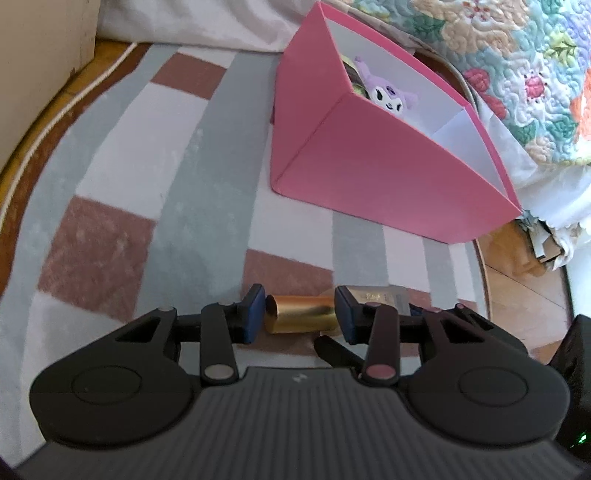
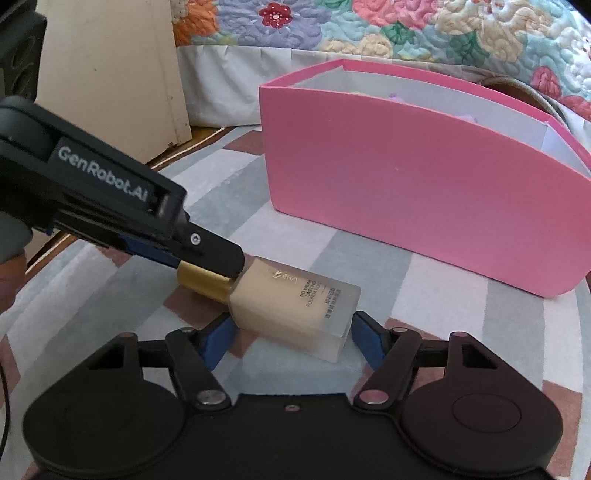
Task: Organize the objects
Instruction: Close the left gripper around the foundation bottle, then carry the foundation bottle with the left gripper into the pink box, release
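Right wrist view: checked rug (image 2: pixel 303 236) in grey, white and dusty-red blocks carries everything. Flowered quilt (image 2: pixel 406 29) along the back, cream panel (image 2: pixel 110 74) at back left. Pink box (image 2: pixel 406 192) stands on the rug's far right part, white inside, contents barely visible from here. Foundation bottle (image 2: pixel 295 306) lies on its side near the rug's front middle, beige glass body with printed label, gold cap (image 2: pixel 205 282) pointing left. Left gripper (image 2: pixel 207 269) reaches in from the left edge, jaws clamped on the gold cap. Right gripper (image 2: pixel 291 341) has its blue jaws spread on either side of the bottle's body; left pad looks to be touching the glass, right pad stands just clear, so no grip. A bit of the person's hand (image 2: pixel 11 269) shows at the left edge.

Left wrist view: same rug (image 1: pixel 147 184), box (image 1: pixel 369 166) now seen corner-on at the far right, and here its inside shows: a purple-and-white plush toy (image 1: pixel 388 92) leaning at the far end. Wood floor (image 1: pixel 517 295) shows past the rug's right edge. The gold cap (image 1: pixel 299 314) sits crosswise between the left gripper's (image 1: pixel 300 314) blue pads, both pressing on its ends. The bottle's body (image 1: pixel 384 295) is mostly hidden behind the right-hand jaw. Right gripper's body (image 1: pixel 576 369) only peeks in at the right edge.
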